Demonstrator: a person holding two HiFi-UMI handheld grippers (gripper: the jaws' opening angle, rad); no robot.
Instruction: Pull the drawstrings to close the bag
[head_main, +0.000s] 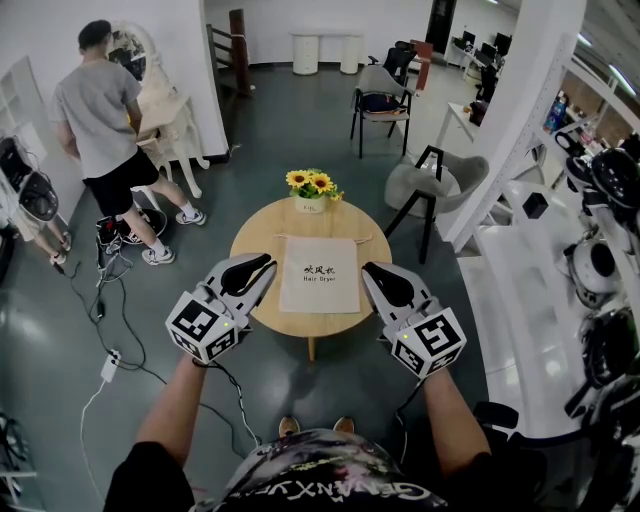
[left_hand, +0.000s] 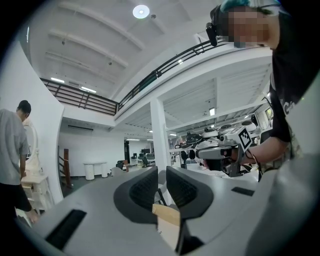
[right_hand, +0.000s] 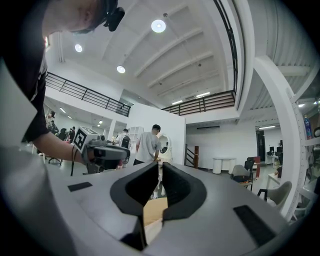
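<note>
the bag (head_main: 319, 274) lies flat on the table (head_main: 262, 225), between and below your tongs, drawstrings (head_main: 320, 238) along its far edge. left gripper (head_main: 266, 264) barely parted, right gripper (head_main: 369, 270) clenched, both empty and equally near.

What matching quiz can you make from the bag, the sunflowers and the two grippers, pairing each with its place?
1. bag
2. sunflowers
3. left gripper
4. right gripper

A. at the far edge of the table
B. beside the bag, on its left
C. flat in the table's middle
D. beside the bag, on its right

Pairs: 1-C, 2-A, 3-B, 4-D
</note>
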